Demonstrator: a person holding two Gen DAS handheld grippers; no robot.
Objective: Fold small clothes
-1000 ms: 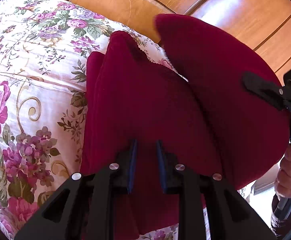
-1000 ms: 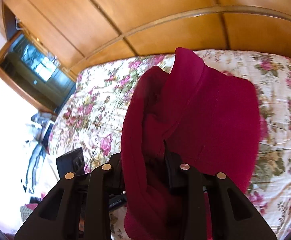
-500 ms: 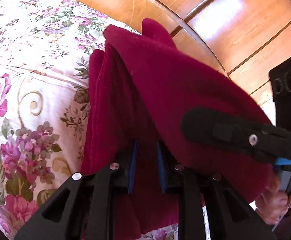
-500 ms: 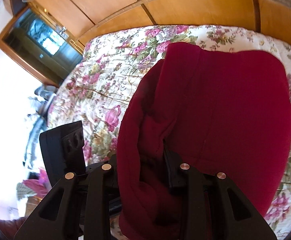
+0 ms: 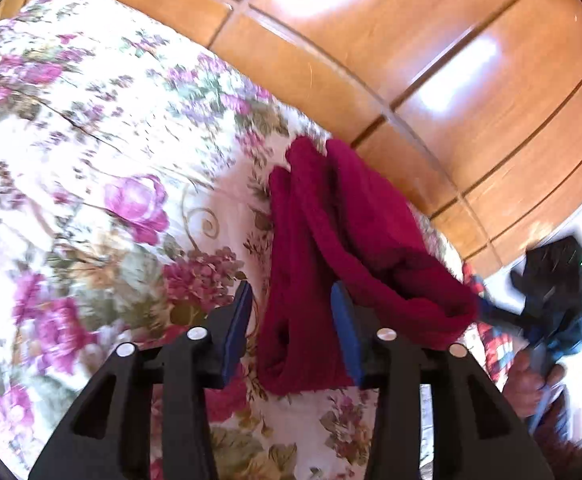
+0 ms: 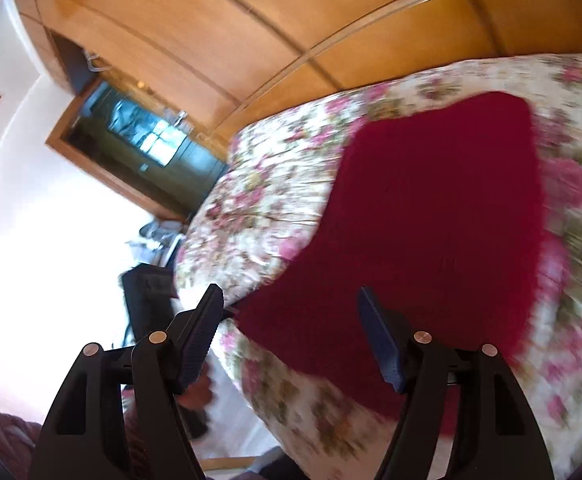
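On the flowered bedspread [image 5: 91, 184], seen from the left wrist view, the dark red garment [image 5: 315, 264] lies in long doubled-over layers near the bed's right edge, its far end pointing toward the wooden wall panels [image 5: 431, 72]. The left gripper [image 5: 291, 312] stands with its jaws well apart on either side of the garment's near end, blue pads [image 5: 238, 332] clear of the cloth, gripping nothing. At the far right a hand [image 5: 531, 380] and dark gear show, blurred.

From the right wrist view, the red garment [image 6: 431, 240] lies flat and broad across the bedspread [image 6: 275, 184], reaching the bed's near edge. The right gripper [image 6: 291, 320] is wide open above that near edge, empty. This view is smeared by motion.

By my reading a fold is laid down and both tools are free of the cloth. The garment looks long and lumpy in the left view, so the next move likely calls for taking one end with both grippers, pinching all layers together, and bringing it over the other end.
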